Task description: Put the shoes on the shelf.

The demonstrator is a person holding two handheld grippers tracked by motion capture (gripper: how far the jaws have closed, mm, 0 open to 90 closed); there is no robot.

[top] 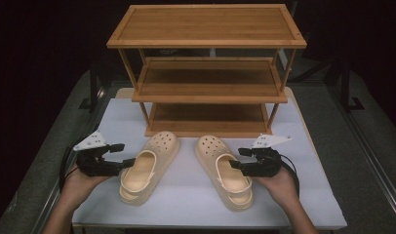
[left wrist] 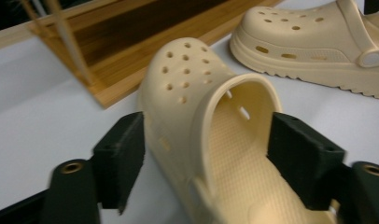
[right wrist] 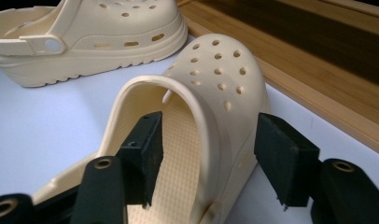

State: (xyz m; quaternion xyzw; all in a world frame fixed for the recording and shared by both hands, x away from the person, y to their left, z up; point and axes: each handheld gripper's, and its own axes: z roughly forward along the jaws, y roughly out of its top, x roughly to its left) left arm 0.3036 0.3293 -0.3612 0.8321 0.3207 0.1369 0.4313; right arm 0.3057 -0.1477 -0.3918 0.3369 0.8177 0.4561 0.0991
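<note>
Two cream clogs lie side by side on the white table (top: 186,207), toes toward a wooden rack. My left gripper (top: 125,154) straddles the outer side wall of the left clog (top: 149,165). In the left gripper view one pad (left wrist: 124,154) rests against the outside of that clog (left wrist: 192,84) and the other pad (left wrist: 299,154) stands inside the foot opening, clear of the wall. My right gripper (top: 237,158) straddles the right clog's (top: 220,168) outer wall the same way. In the right gripper view one pad (right wrist: 148,149) is inside the clog (right wrist: 220,70) with a gap, the other pad (right wrist: 283,158) outside.
A three-tier wooden shoe rack (top: 208,27) stands on the table just beyond the clogs' toes, its shelves bare. The rack's bottom shelf edge (left wrist: 131,74) runs close to the left clog. A hand holds each gripper from the table's near edge. Dark floor surrounds the table.
</note>
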